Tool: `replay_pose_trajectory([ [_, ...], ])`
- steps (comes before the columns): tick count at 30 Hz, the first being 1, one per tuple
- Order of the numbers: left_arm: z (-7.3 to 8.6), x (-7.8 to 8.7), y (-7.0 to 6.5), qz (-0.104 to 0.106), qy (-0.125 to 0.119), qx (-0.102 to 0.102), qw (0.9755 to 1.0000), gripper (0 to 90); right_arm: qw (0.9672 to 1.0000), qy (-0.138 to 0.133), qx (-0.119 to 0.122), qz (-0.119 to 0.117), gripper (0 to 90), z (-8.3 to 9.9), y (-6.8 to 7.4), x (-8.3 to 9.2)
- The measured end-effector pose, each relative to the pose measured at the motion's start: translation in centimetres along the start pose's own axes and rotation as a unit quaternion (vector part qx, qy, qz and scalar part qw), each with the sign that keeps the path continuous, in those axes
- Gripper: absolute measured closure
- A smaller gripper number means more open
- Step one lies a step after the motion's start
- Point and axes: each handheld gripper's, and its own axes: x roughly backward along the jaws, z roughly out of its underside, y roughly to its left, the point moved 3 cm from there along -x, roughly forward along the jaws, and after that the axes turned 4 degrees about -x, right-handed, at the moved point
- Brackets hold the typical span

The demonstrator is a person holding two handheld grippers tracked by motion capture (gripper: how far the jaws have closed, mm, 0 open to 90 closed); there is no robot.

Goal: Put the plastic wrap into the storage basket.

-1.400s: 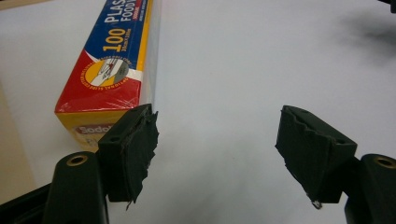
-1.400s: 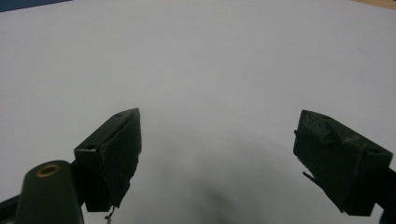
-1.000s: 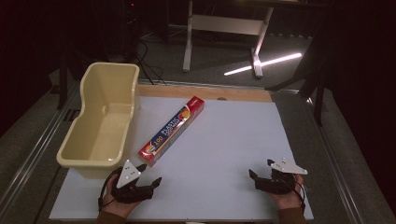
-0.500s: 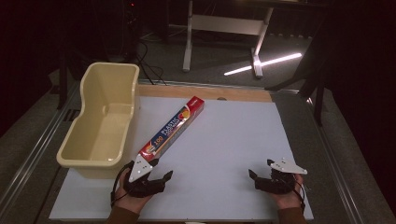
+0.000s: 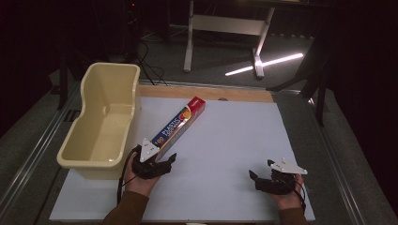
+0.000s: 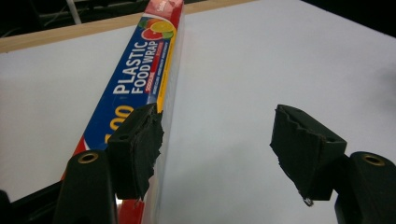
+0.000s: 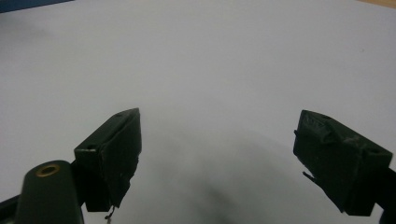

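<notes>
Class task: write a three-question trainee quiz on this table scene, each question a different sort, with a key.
1. True or false: the plastic food wrap box lies inside the cream tub.
2. Which gripper is nearer the box? A) left gripper B) right gripper
3. Fill in: the left gripper's fingers stand ____, with nothing clamped.

Key: 1 false, it lies on the white board beside the tub. 2 A. 3 open; its jaws have just been closing a little, one finger in front of the box's edge.

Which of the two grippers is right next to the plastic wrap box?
The left gripper, by the near end of the plastic food wrap box, jaws open. The right gripper sits far off on bare white board.
</notes>
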Motion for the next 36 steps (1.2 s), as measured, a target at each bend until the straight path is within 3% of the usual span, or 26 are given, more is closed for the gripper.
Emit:
replay_pose_trajectory([
  [3, -0.1, -0.6, 0.2, 0.009, 0.007, 0.001, 0.9999, 38.6, 1.0000, 0.001, 0.000, 0.000, 15.2, 0.0, 0.0, 0.0],
  [6, -0.5, -1.6, 0.4, 0.006, 0.017, 0.000, 0.9998, 36.7, 1.0000, 0.001, 0.001, 0.000, 15.2, 0.0, 0.1, 0.0],
  [10, -1.4, -3.2, 0.8, -0.011, 0.029, -0.002, 0.9995, 31.6, 1.0000, 0.002, 0.001, 0.000, 15.2, 0.0, 0.1, -0.1],
  [14, -1.6, -4.2, 1.8, -0.033, 0.041, 0.009, 0.9986, 28.8, 1.0000, 0.002, 0.002, 0.000, 15.2, 0.0, 0.0, 0.0],
  [22, -1.5, -5.1, 3.5, -0.043, 0.059, 0.040, 0.9965, 27.4, 1.0000, 0.004, 0.003, 0.000, 15.2, 0.1, 0.0, -0.1],
  [36, -1.5, -5.9, 4.3, -0.063, 0.083, 0.045, 0.9935, 23.9, 1.0000, 0.007, 0.007, -0.001, 15.2, 0.1, 0.1, -0.1],
])
